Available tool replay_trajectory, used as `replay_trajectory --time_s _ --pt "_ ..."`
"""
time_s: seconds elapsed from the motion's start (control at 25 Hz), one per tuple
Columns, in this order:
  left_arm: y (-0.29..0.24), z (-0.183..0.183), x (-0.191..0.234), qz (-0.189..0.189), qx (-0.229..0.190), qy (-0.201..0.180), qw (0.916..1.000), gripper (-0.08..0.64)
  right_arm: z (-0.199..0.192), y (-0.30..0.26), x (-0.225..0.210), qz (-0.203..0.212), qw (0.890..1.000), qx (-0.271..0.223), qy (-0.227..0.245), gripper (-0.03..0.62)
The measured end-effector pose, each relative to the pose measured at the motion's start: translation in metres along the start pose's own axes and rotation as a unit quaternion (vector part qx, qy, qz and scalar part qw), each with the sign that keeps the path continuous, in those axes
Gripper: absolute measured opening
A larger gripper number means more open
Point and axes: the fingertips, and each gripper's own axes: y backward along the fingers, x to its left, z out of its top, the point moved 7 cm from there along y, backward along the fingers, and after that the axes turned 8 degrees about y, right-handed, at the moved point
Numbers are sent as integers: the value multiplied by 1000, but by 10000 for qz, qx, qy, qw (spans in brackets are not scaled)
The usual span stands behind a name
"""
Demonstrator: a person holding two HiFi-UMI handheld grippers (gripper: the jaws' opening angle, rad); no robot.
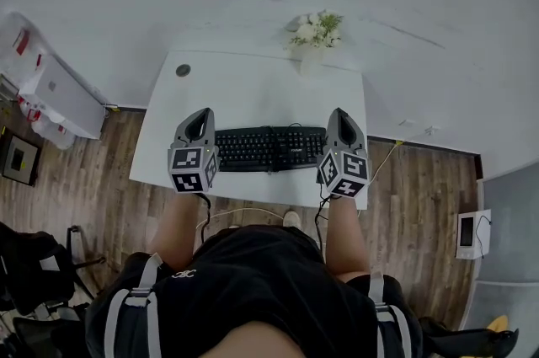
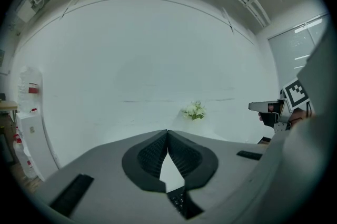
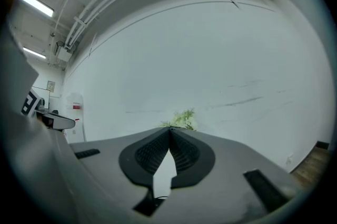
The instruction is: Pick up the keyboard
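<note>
A black keyboard (image 1: 269,148) lies across the front of the white desk (image 1: 253,87), its cable running off the near edge. My left gripper (image 1: 199,125) hovers at the keyboard's left end, shut with nothing between its jaws. My right gripper (image 1: 340,123) hovers at the keyboard's right end, also shut and empty. In the left gripper view the jaws (image 2: 168,136) meet at the tips and a corner of the keyboard (image 2: 179,202) shows beneath them. In the right gripper view the jaws (image 3: 169,133) meet at the tips against the white wall.
A white vase of pale flowers (image 1: 313,32) stands at the desk's back right. A round grey grommet (image 1: 183,71) sits at the back left. A white cabinet (image 1: 55,95) is left of the desk, on a wooden floor (image 1: 93,179). The person's legs are below the desk's near edge.
</note>
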Motion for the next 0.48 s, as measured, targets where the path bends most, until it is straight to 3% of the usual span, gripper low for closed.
replay_trajectory --time_s 0.08,0.12,0.2,0.48 --pt "-5 -3 -1 -34 78 31 10000 22 -4 -4 -4 15 10000 -13 1 43" --pt "-9 -5 -1 -58 156 32 9999 94 -7 -6 -6 86 10000 5 -14 97" --pt "-16 -12 0 -35 370 18 9993 164 -14 -12 -9 203 9997 111 -5 121" --pt "-32 -48 20 330 996 100 9944 166 -45 -28 -21 265 9986 437 140 121"
